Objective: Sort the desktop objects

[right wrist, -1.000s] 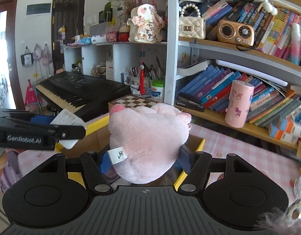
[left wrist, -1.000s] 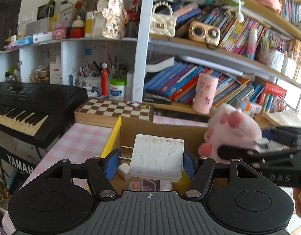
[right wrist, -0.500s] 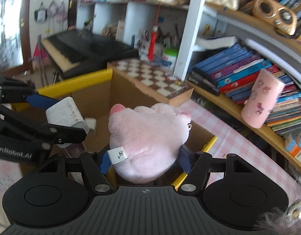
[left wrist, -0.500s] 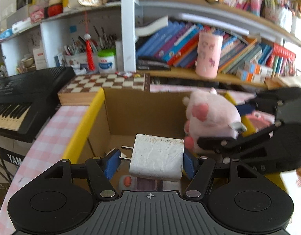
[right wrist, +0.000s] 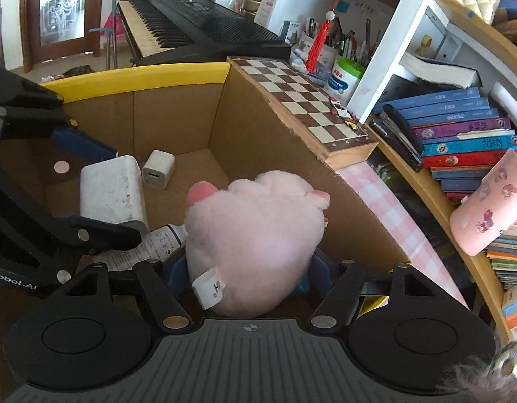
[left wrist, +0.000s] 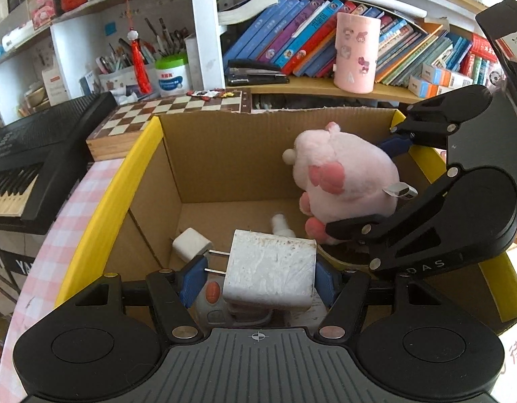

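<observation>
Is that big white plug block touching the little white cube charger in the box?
Apart. The left wrist view shows box floor between the big white plug block and the small cube charger, with the block held above it.

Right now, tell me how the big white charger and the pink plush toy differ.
The big white charger is a hard, boxy, scuffed block with metal prongs; the pink plush toy is soft and rounded. The charger sits in the left gripper; the toy is between the opening jaws of the right gripper. Both hang over the cardboard box.

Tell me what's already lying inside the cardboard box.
On the cardboard box floor: a small white plug cube, a labelled white bottle and an orange-buttoned gadget. The held charger and pink plush cover the rest.
</observation>
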Tool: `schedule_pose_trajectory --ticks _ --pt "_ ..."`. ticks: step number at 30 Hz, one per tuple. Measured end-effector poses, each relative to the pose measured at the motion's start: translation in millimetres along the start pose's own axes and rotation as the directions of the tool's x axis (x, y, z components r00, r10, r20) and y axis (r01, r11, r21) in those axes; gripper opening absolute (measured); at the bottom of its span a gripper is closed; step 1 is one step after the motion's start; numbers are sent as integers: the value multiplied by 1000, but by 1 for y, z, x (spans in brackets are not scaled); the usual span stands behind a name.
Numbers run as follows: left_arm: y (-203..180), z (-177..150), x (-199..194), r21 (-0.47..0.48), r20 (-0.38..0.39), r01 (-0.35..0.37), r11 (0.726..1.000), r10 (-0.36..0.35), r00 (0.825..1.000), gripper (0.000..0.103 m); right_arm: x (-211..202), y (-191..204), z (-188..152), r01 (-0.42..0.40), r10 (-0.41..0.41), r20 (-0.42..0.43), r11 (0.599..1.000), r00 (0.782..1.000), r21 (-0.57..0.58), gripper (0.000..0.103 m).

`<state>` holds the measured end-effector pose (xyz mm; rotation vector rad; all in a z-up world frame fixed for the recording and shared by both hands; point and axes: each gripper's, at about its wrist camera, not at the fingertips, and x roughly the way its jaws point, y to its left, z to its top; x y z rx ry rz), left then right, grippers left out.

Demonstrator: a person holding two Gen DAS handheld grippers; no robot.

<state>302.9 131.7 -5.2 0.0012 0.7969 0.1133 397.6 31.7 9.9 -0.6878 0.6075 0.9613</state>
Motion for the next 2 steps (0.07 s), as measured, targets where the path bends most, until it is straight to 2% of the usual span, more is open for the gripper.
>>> schedule_pose_trajectory --ticks 2 --pt "0 0 0 0 4 2 1000 -2 1000 67 0 -1 1 -4 4 1 1000 1000 7 70"
